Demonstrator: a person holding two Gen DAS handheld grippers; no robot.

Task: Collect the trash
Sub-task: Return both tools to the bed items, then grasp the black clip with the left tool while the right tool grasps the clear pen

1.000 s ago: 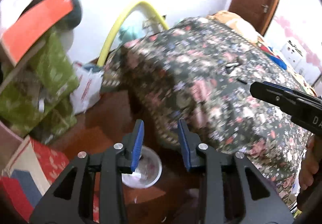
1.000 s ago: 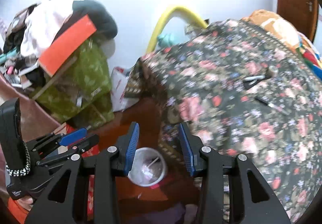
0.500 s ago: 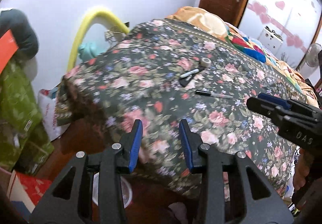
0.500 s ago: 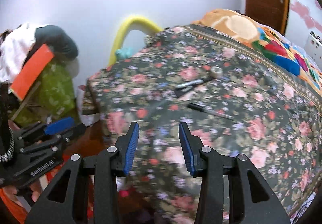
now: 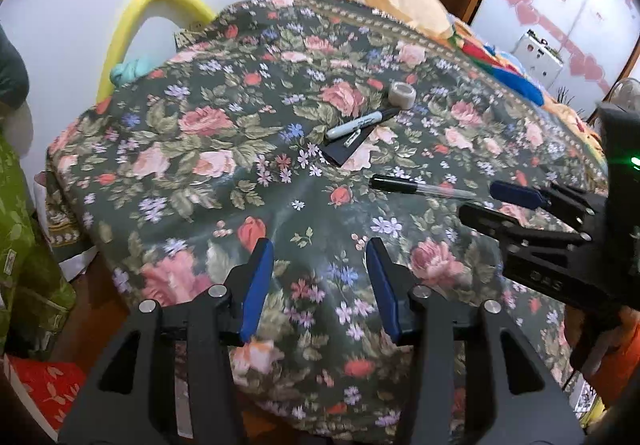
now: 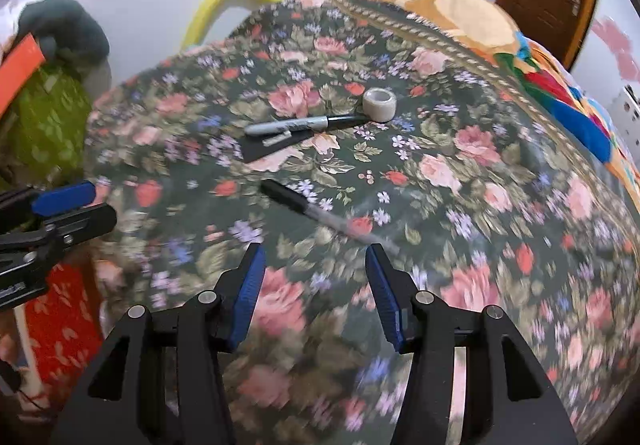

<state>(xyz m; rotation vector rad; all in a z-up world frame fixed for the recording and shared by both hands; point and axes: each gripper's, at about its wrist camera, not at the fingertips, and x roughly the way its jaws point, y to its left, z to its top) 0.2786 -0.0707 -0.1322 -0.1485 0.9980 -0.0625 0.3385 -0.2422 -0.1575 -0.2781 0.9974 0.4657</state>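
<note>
1. Now both grippers, left gripper (image 5: 318, 281) and right gripper (image 6: 316, 281), hang over the floral bedspread (image 5: 208, 149); jaws apart, just been widening, nothing between.
2. Marker (image 6: 304, 123), tape roll (image 6: 379, 104), black scrap (image 6: 268, 149) and pen (image 6: 316, 211) lie mid-bedspread, well inside its edges.

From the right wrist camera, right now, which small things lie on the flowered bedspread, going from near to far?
Clear pen with black cap → flat black card → grey marker → roll of tape, farthest.
</note>
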